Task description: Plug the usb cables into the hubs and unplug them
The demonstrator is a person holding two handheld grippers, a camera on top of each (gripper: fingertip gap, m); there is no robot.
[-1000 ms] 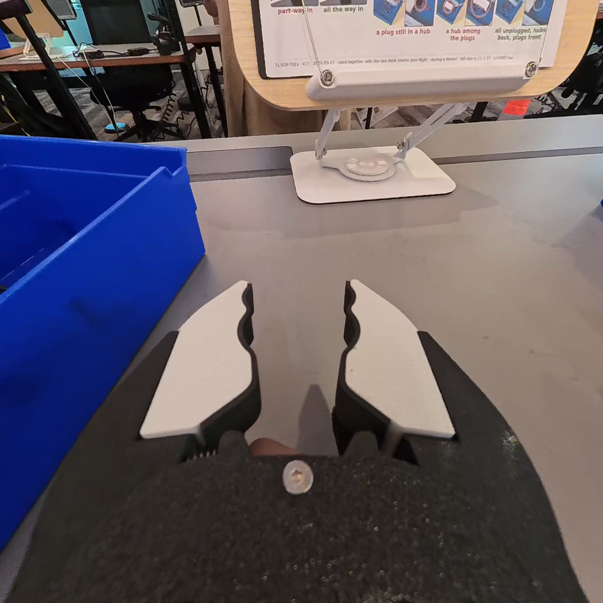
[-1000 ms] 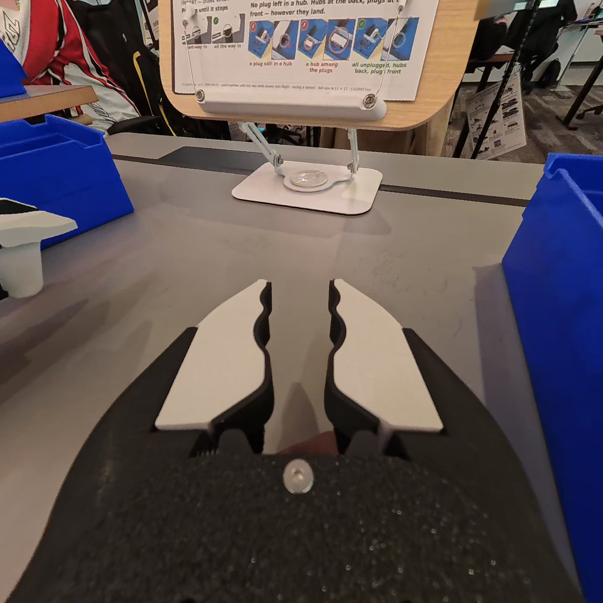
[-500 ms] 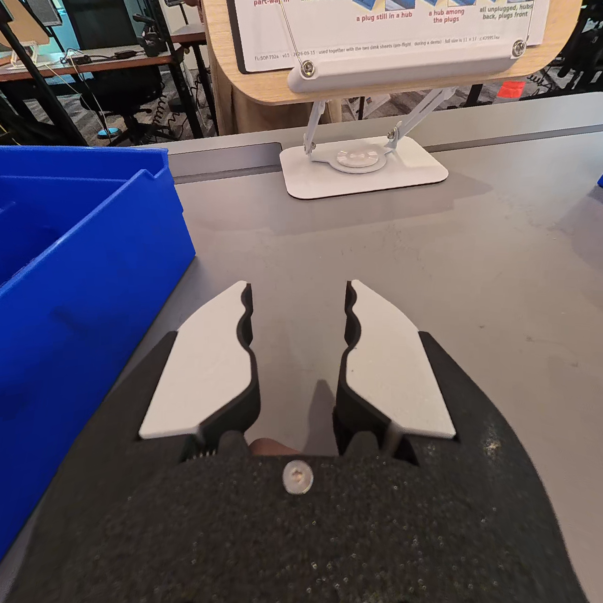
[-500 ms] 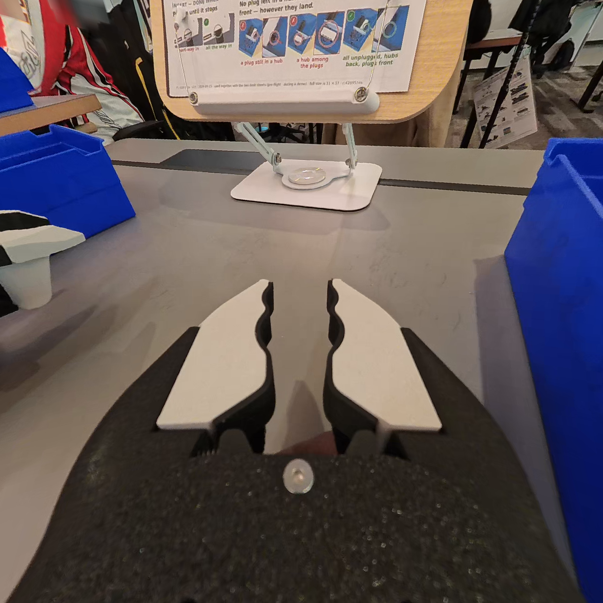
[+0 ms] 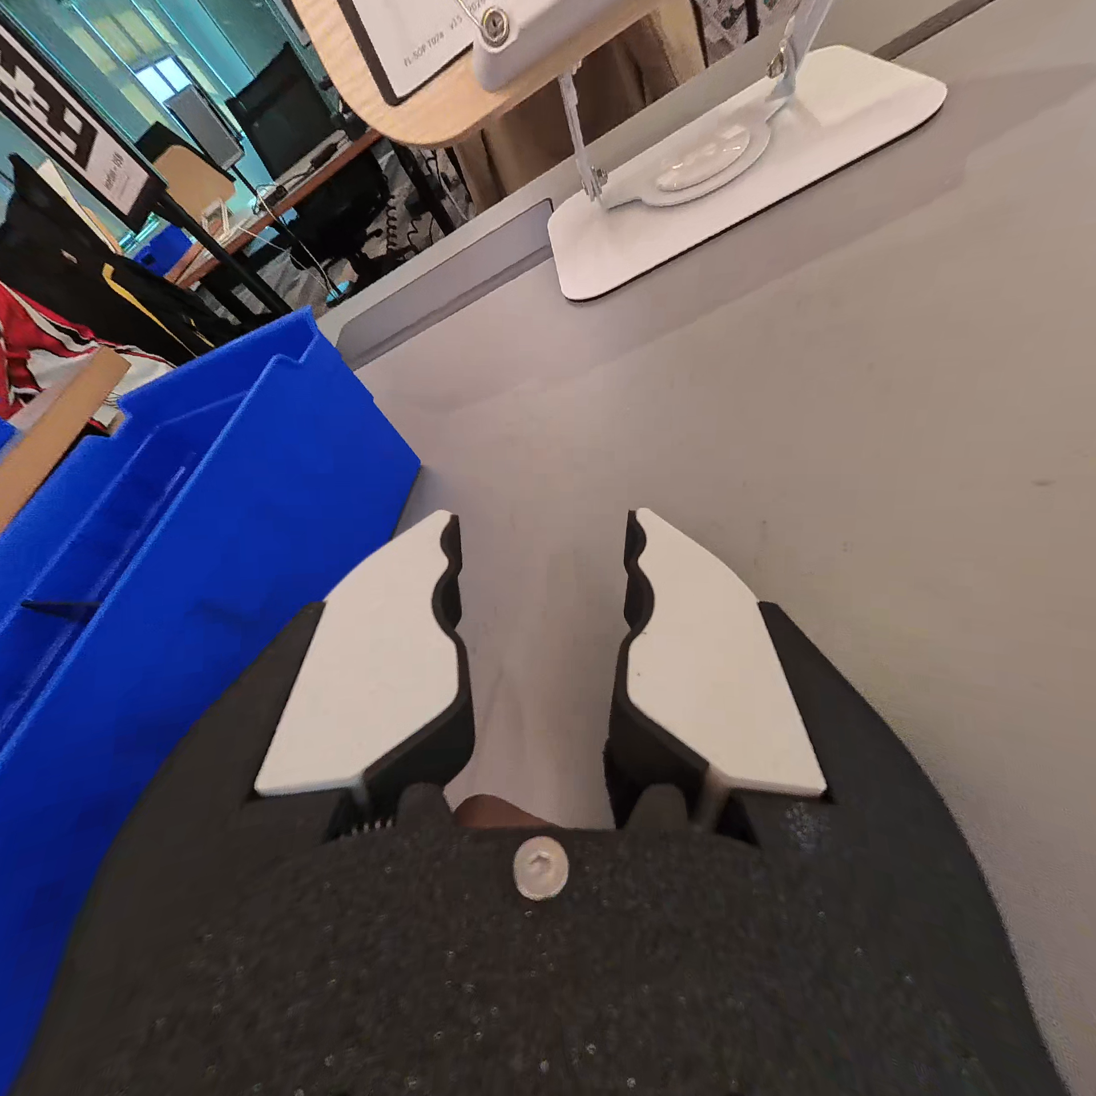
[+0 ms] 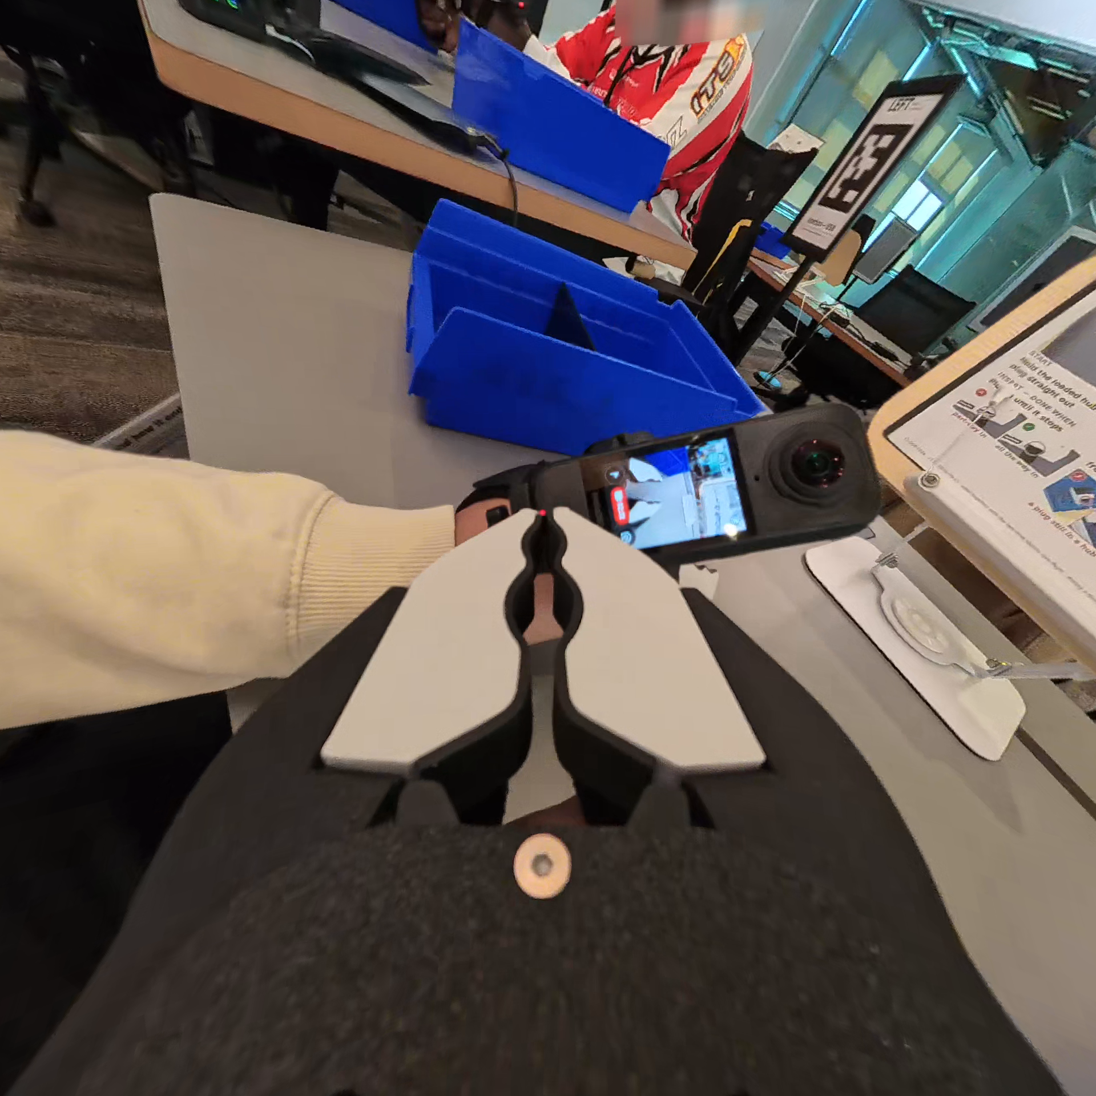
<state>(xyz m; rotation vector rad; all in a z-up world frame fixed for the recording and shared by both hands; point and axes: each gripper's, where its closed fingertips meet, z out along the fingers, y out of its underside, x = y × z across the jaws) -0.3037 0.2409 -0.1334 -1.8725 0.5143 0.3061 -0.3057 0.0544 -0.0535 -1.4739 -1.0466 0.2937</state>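
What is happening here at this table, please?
A person holds a claw in each hand over a grey table. The left claw is open and empty beside a blue bin. The right claw is shut, holds nothing, and points at the camera mounted on the other claw, near a cream sleeve. No USB cables or hubs are visible, so no plugging is under way.

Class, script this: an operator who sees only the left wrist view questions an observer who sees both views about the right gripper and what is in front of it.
Operator: My left gripper is open over the grey table. Is the right one open too?
Observer: No. The right gripper is shut, its fingers meeting at the tips.
Operator: What is it pointing at?
Observer: The black action camera on your gripper. The tips are just short of its screen end, and a cream sleeve reaches in beside them.
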